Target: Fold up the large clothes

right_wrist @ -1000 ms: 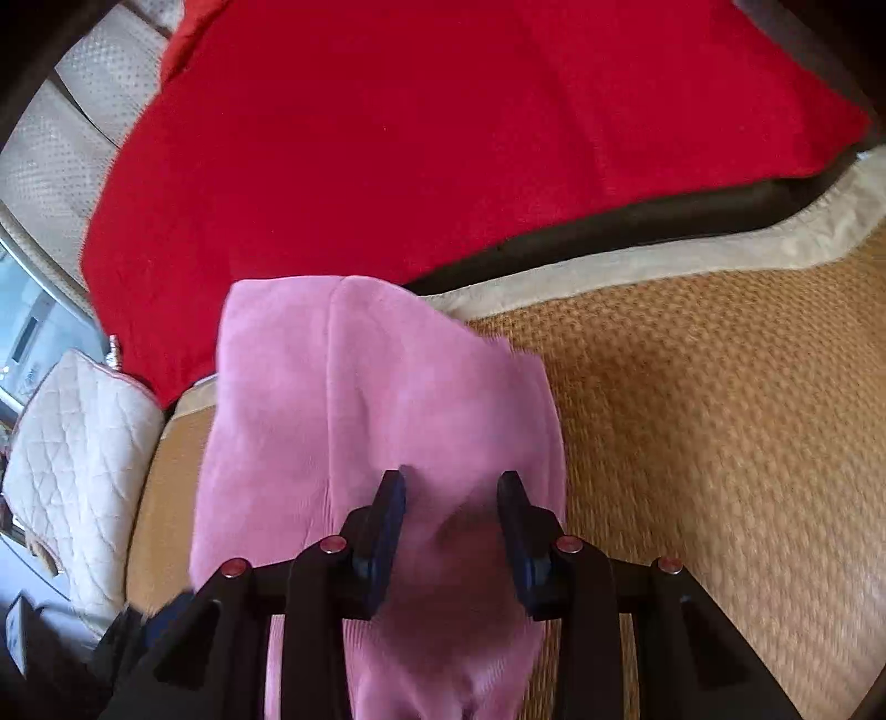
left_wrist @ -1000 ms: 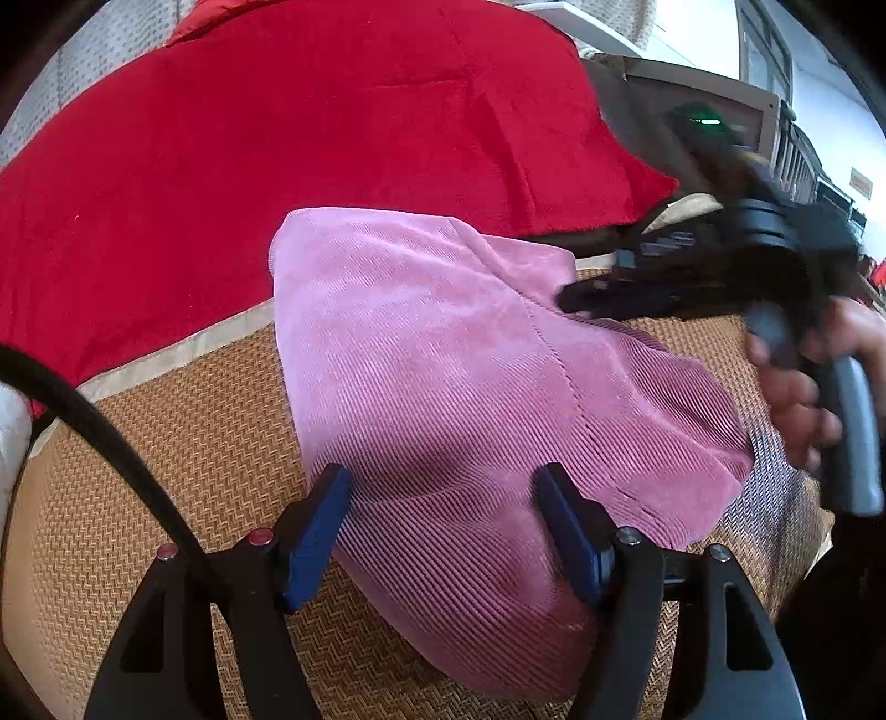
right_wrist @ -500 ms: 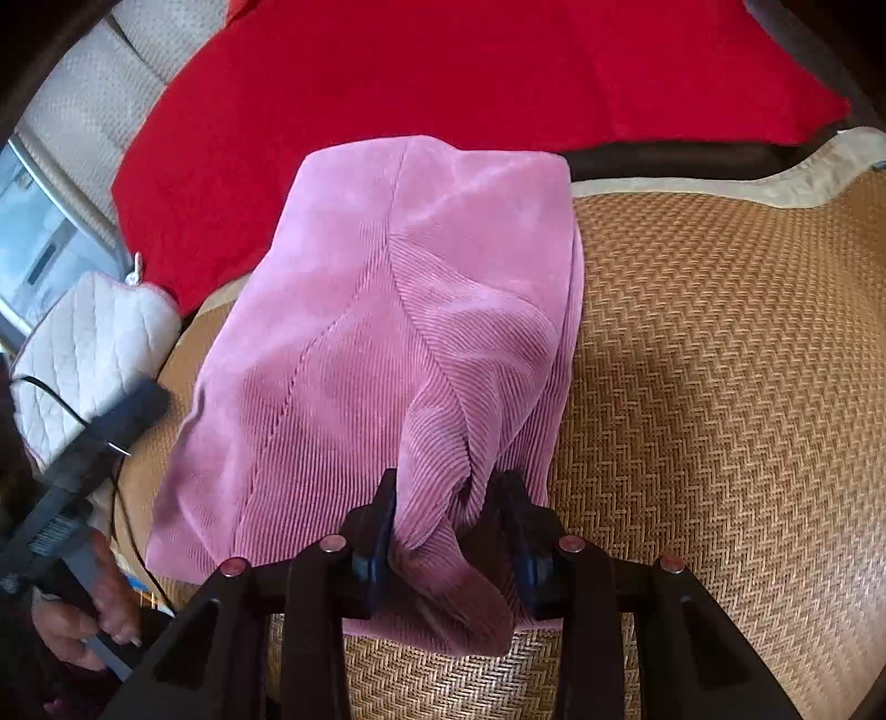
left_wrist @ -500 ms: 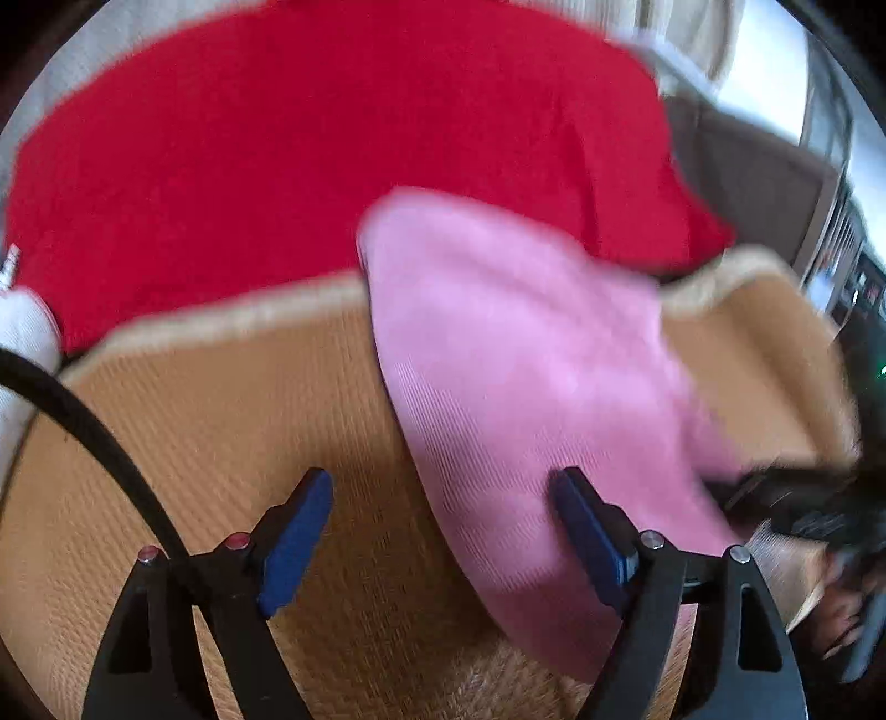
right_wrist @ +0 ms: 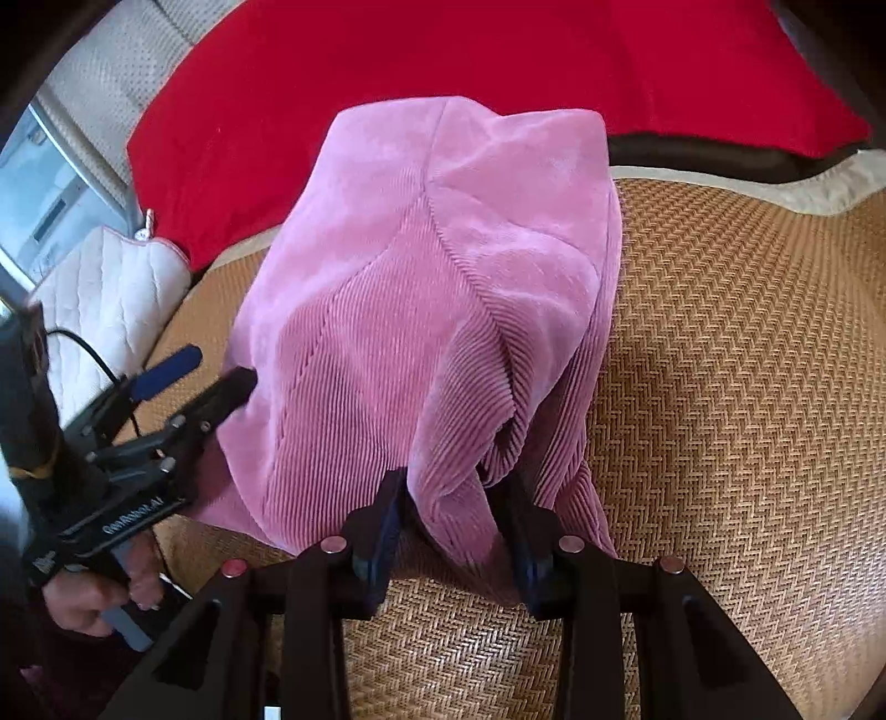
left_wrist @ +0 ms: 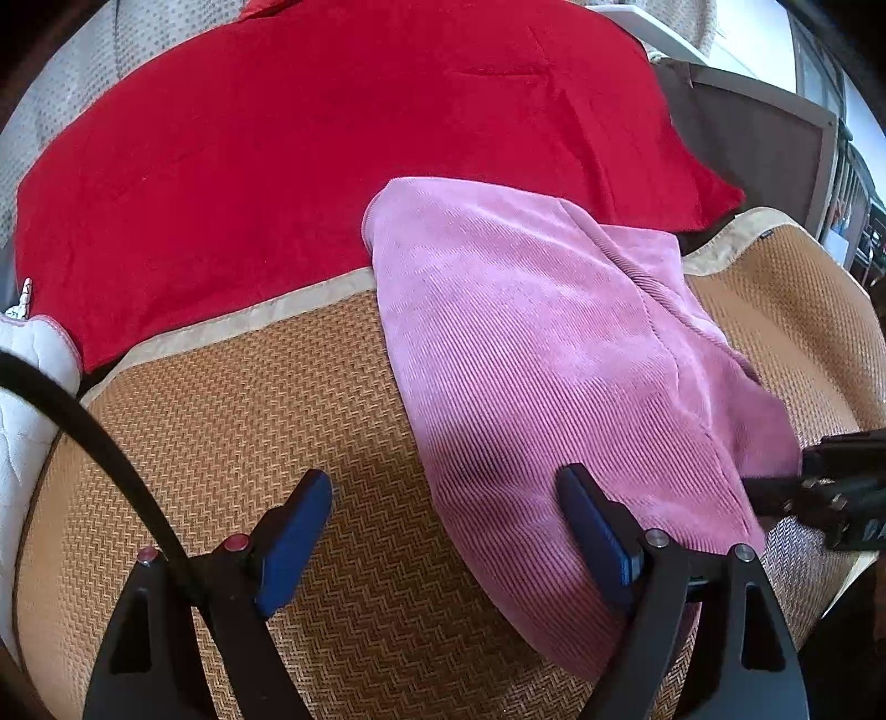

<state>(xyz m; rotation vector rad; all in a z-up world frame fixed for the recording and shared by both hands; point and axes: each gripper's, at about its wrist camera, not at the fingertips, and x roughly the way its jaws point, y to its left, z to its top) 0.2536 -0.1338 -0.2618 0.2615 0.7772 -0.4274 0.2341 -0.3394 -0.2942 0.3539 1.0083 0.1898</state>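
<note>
My right claw (right_wrist: 451, 509) is clamped on a bunched fold at the near edge of the pink corduroy garment (right_wrist: 421, 310), which lies partly folded on the woven mat (right_wrist: 720, 387), its far end touching the red blanket (right_wrist: 443, 50). My left claw (left_wrist: 443, 531) hangs wide apart and empty, one finger over the mat, the other over the garment's near corner. I judge the bunch could slip or drag the layers askew if I pull, since only one side is held.
</note>
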